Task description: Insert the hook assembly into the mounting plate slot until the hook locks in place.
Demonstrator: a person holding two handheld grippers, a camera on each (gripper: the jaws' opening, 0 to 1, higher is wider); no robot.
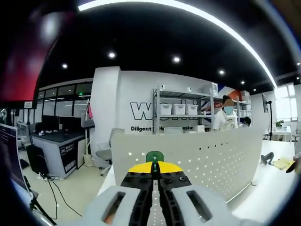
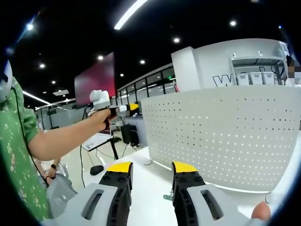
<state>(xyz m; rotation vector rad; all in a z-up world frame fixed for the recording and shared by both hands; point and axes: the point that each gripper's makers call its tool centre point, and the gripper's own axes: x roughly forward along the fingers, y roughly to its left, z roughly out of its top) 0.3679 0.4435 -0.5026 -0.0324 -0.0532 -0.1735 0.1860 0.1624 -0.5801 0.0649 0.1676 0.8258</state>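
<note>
Pinching a green hook (image 1: 154,156), left gripper (image 1: 154,167) above pegboard (image 1: 211,160); right gripper (image 2: 150,165) spread.

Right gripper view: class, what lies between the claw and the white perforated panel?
Bare white tabletop separates right claw from perforated panel in the right gripper view; a small unidentifiable object sits between the jaws.

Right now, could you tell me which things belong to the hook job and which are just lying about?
Job: green hook, in the shut left gripper; white perforated panel; open right gripper.
Lying about: shelf bins; desk; mouse.
</note>
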